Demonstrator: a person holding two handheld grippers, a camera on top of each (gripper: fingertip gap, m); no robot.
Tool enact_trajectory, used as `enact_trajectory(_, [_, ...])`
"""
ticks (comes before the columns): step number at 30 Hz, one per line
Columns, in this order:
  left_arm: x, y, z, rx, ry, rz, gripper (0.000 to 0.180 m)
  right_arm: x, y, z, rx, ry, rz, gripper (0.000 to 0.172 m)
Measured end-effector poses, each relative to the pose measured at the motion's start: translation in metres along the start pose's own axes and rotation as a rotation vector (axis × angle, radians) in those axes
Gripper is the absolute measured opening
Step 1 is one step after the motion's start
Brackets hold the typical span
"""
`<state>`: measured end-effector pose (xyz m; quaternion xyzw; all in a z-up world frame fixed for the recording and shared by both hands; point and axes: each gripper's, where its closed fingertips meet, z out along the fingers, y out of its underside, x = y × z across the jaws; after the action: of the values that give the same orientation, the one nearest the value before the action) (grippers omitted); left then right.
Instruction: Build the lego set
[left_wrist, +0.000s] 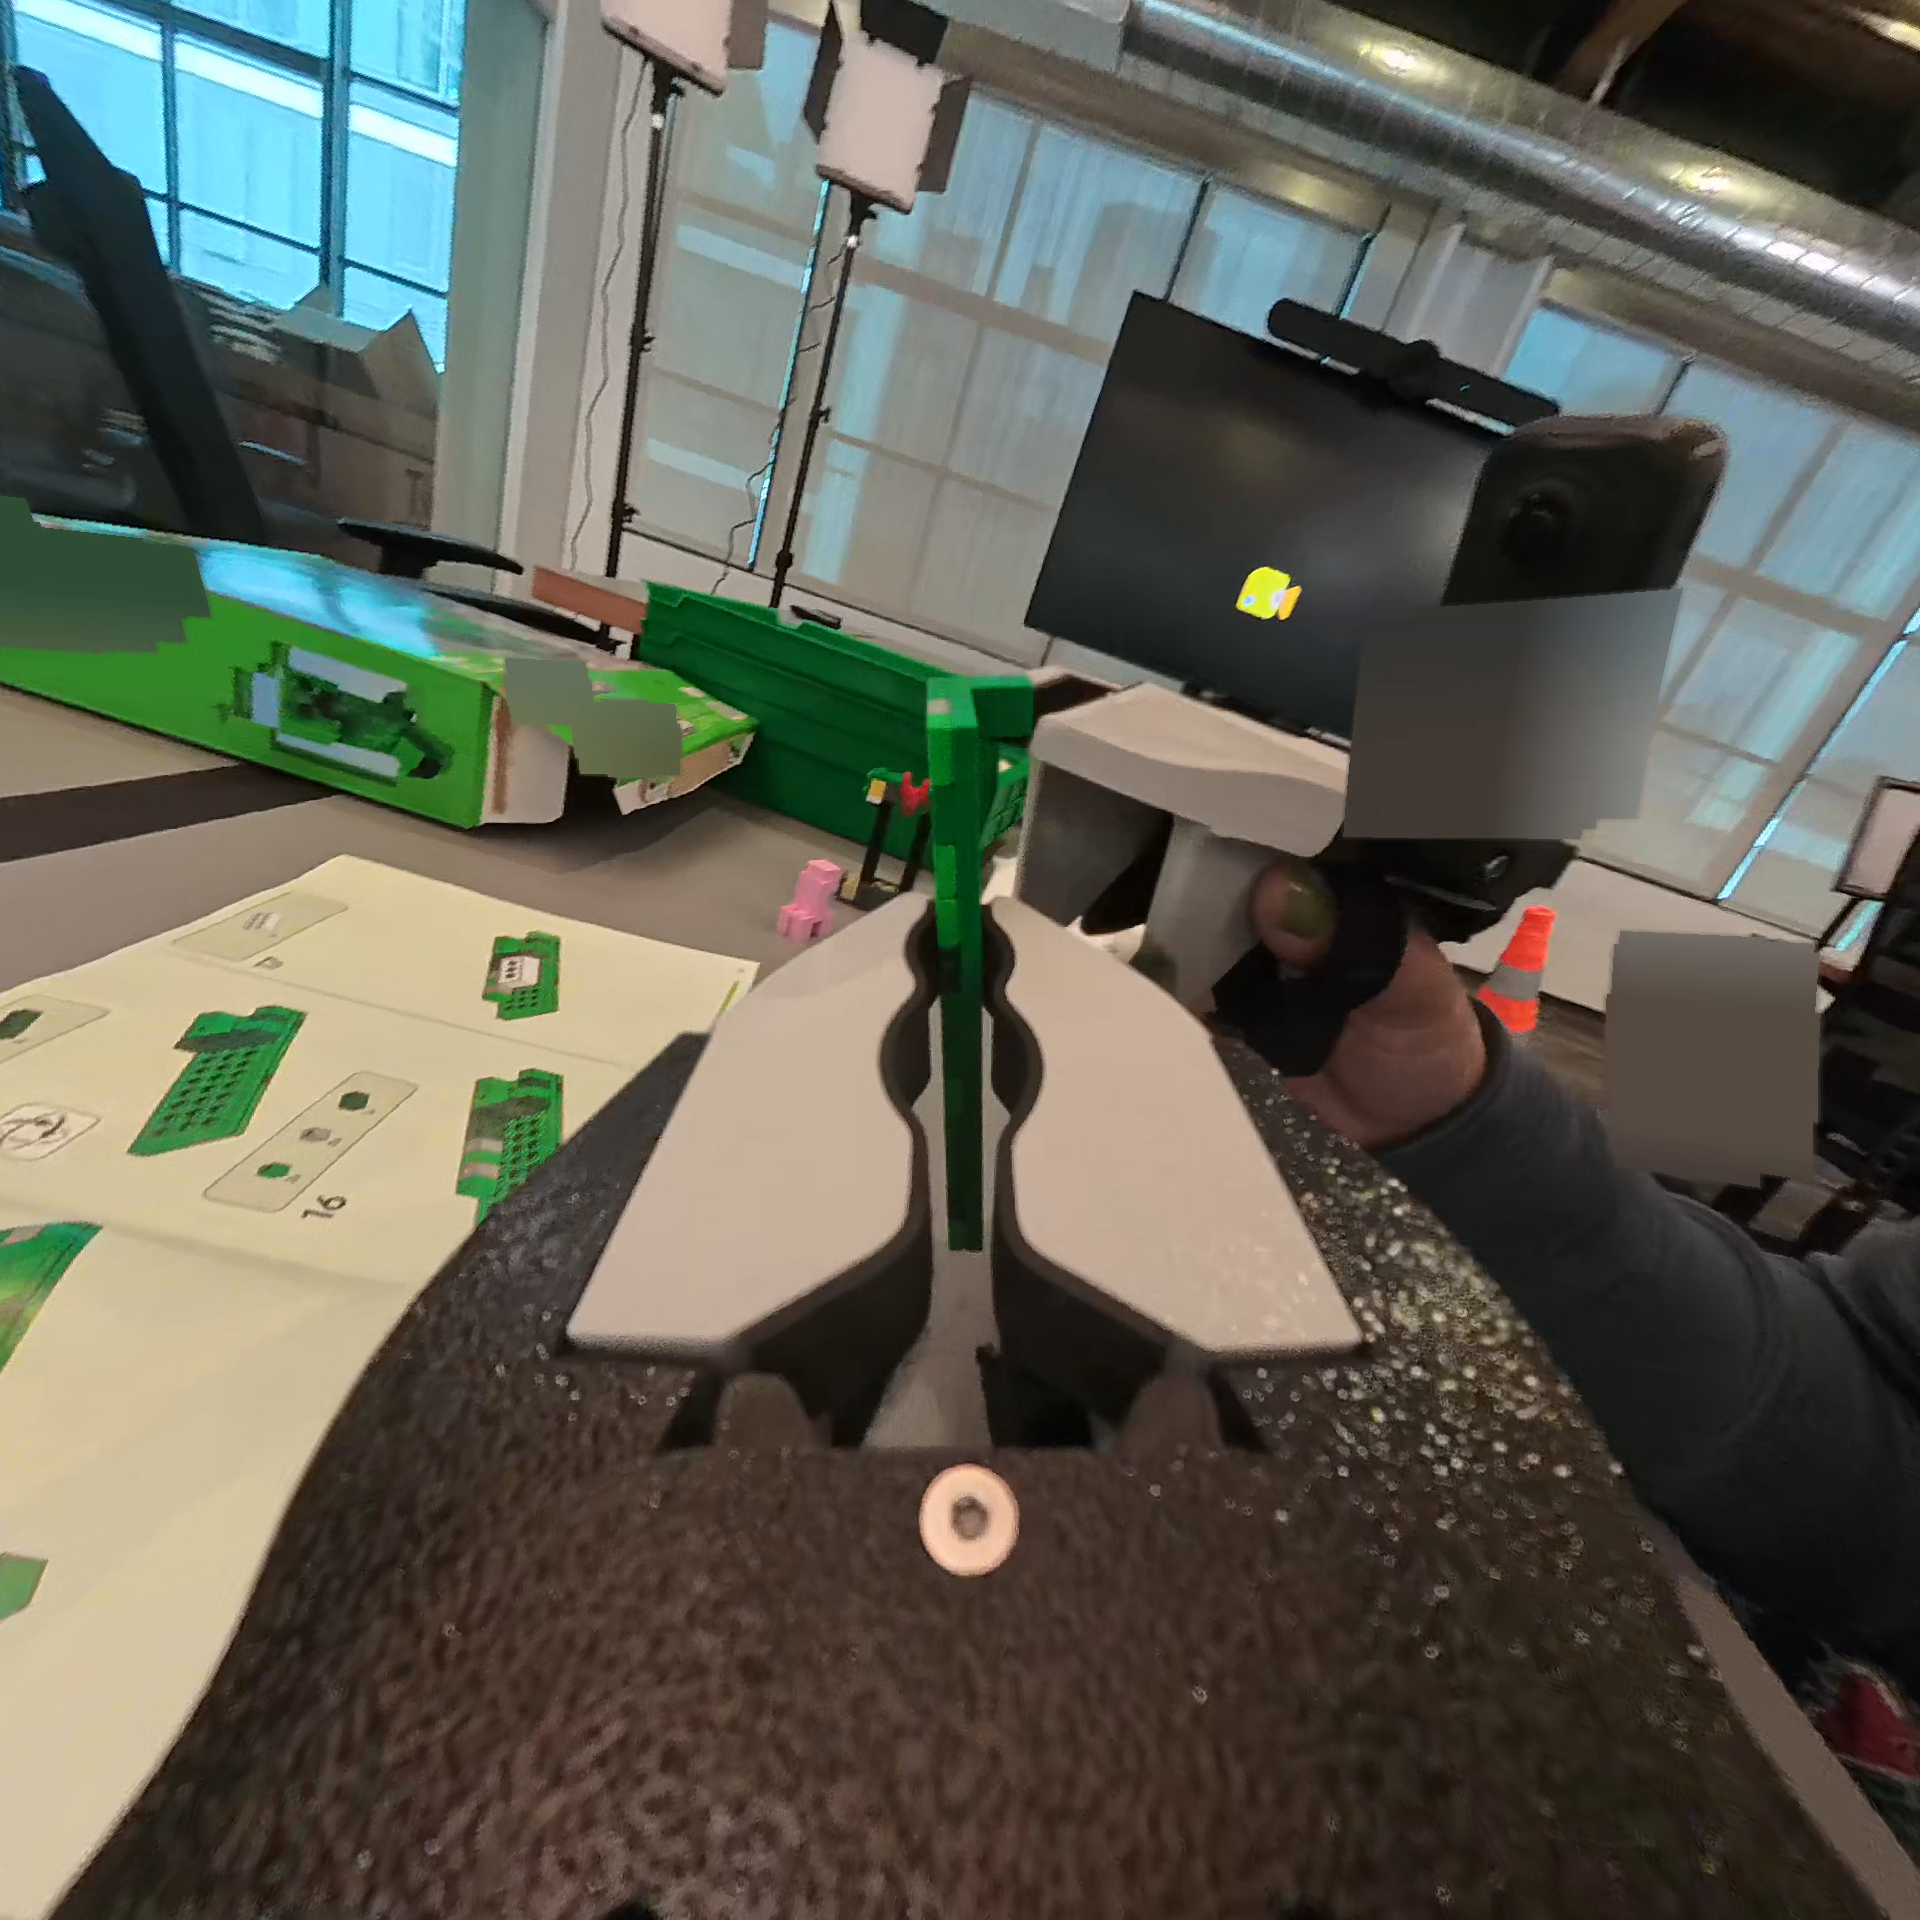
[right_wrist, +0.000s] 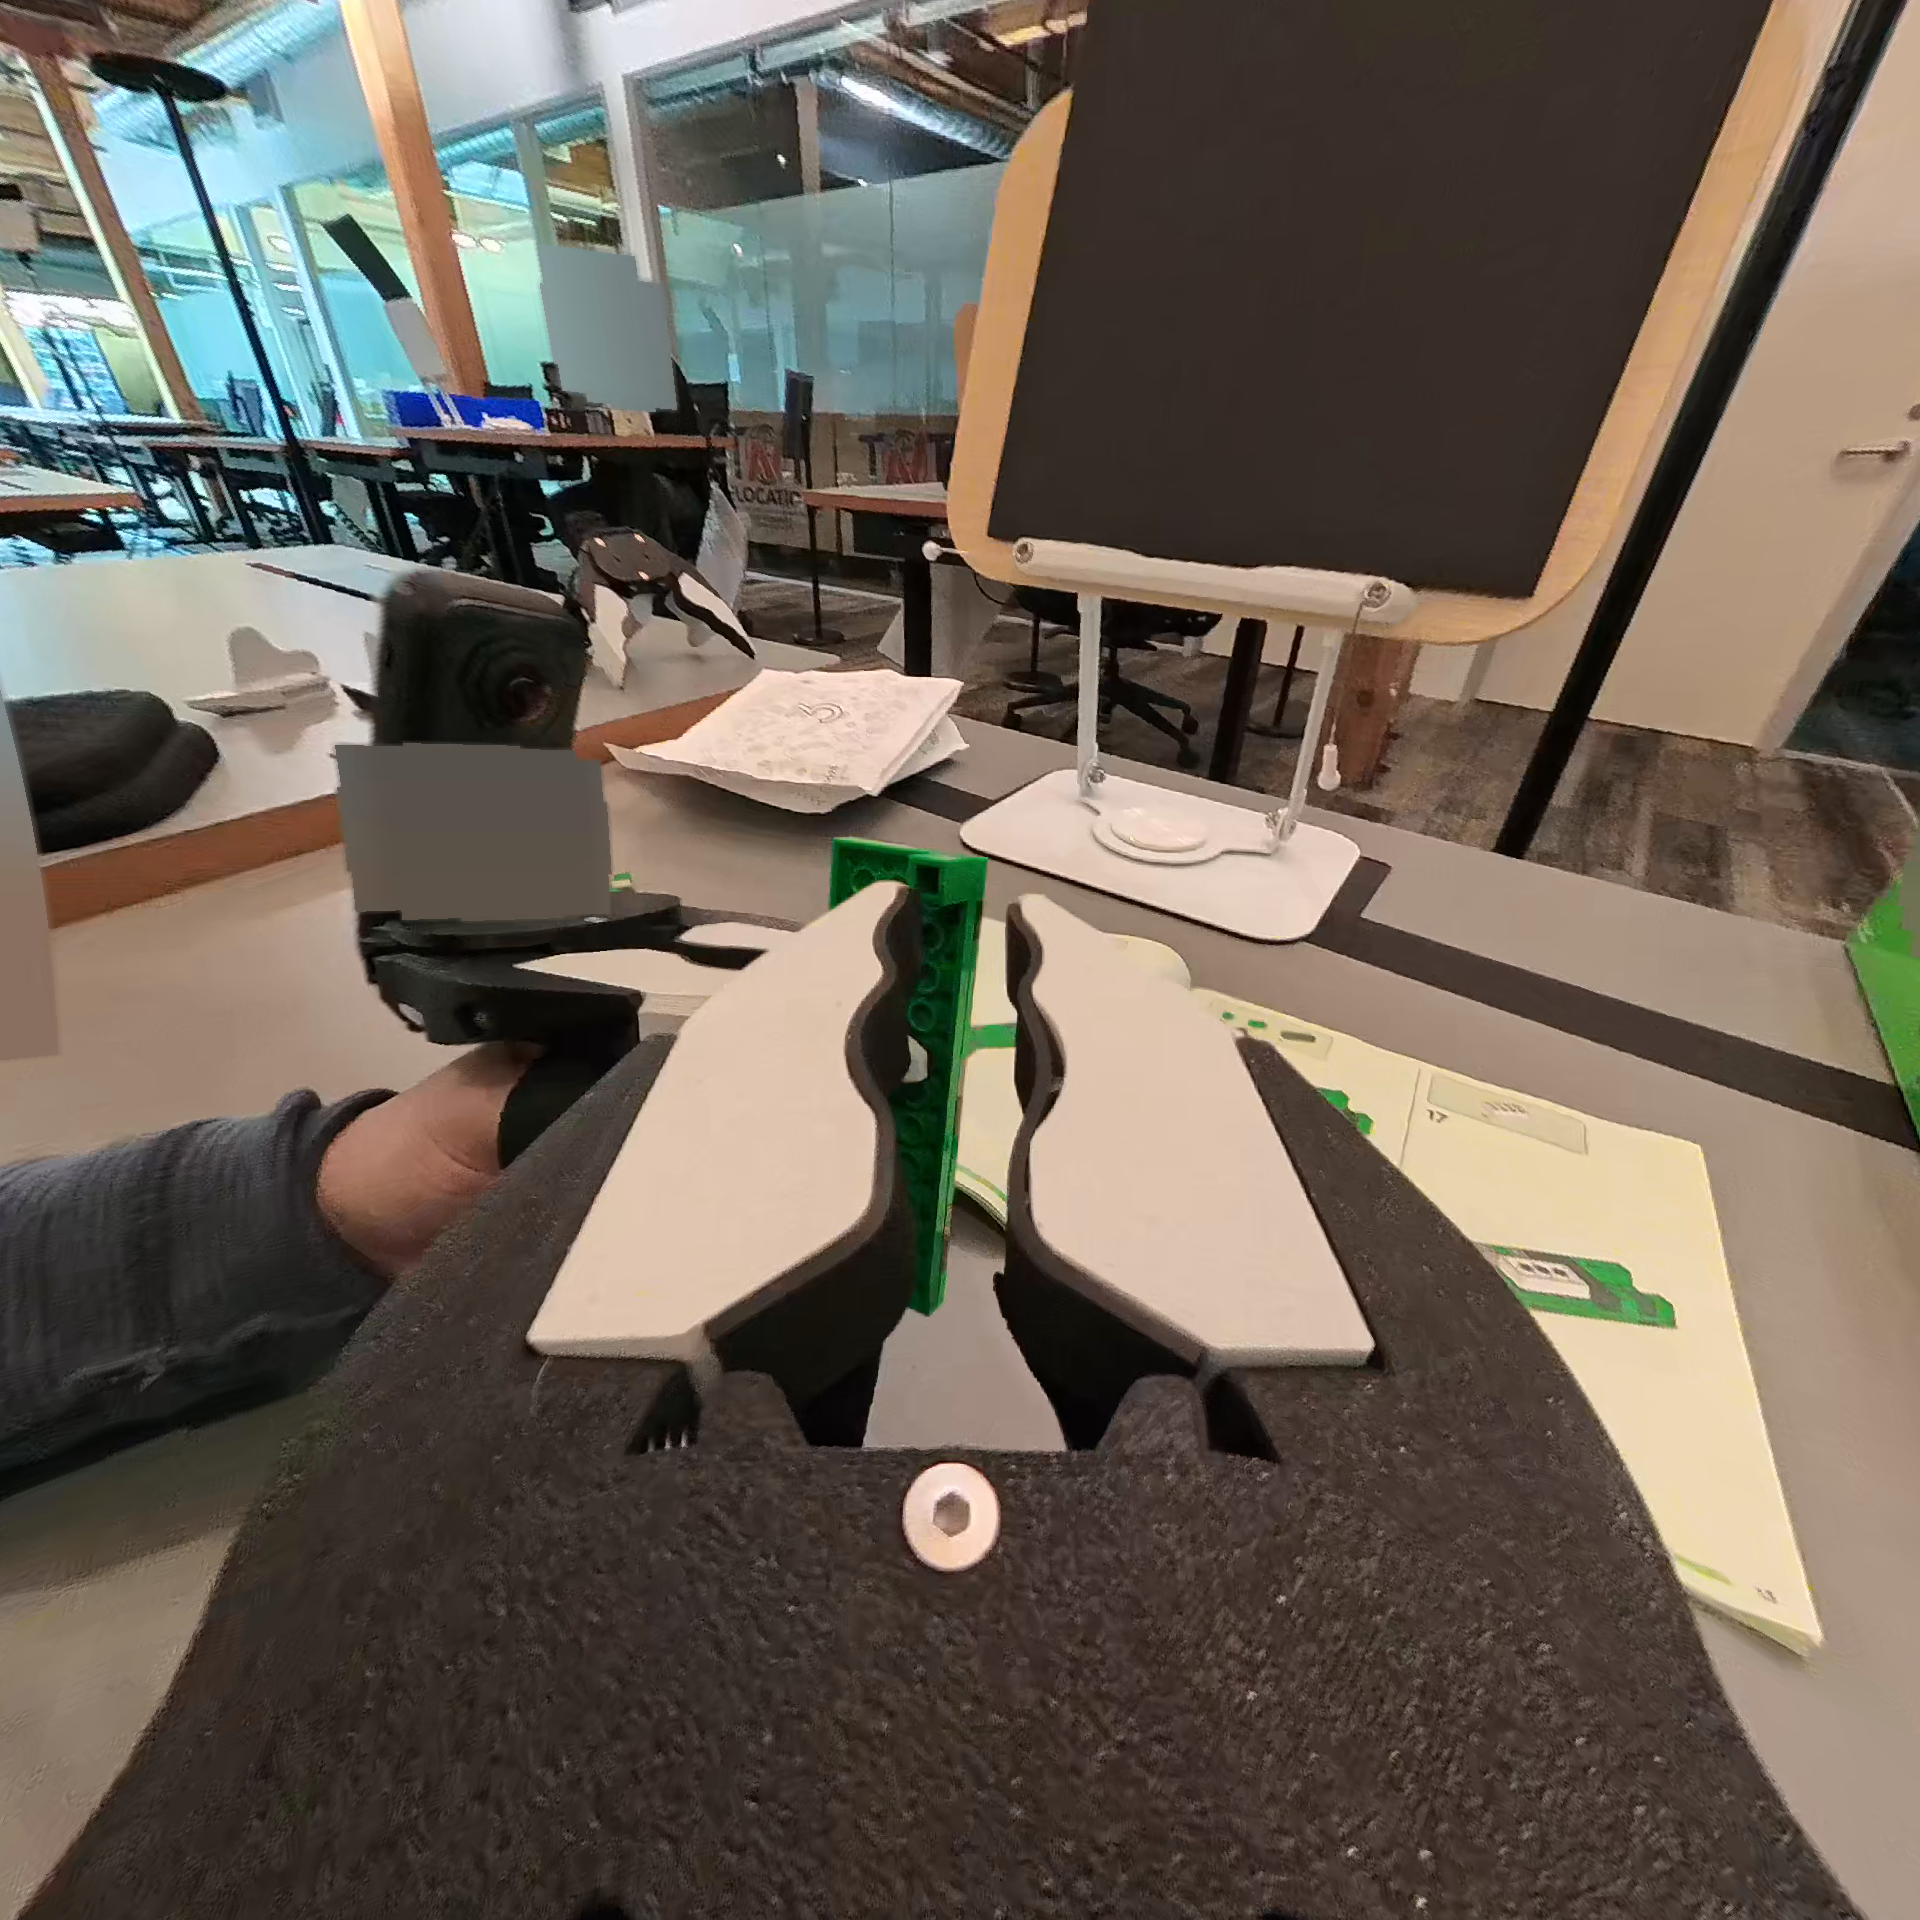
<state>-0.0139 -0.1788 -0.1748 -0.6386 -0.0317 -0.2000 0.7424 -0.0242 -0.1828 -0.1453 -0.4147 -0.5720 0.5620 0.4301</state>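
The green brick plate (left_wrist: 961, 997) stands on edge above the bench (left_wrist: 623, 831), pinched by the left gripper (left_wrist: 961, 935); the right gripper's (right_wrist: 961, 935) fingers (right_wrist: 790, 1091) stand parted round it, right pad clear, instruction booklet (left_wrist: 260, 1091) spread below.

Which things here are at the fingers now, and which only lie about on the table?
At the fingers: green brick plate, clamped by left gripper; right gripper open around it.
Lying about: instruction booklet, green box, green bin, pink figure, white paper bag.
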Motion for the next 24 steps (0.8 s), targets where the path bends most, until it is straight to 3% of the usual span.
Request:
enact_trajectory(7, [0.004, -0.008, -0.003, 0.039, 0.045, -0.015, 0.005, 0.002, 0.003, -0.001, -0.018, 0.001, 0.003, 0.013])
enact_trajectory(16, [-0.035, -0.024, -0.026, 0.122, -0.196, 0.020, 0.005, 0.009, 0.011, 0.008, 0.146, 0.128, 0.026, 0.014])
enact_trajectory(24, [-0.054, -0.043, -0.053, 0.187, -0.264, 0.045, 0.006, -0.005, 0.019, 0.015, 0.188, 0.165, -0.114, 0.009])
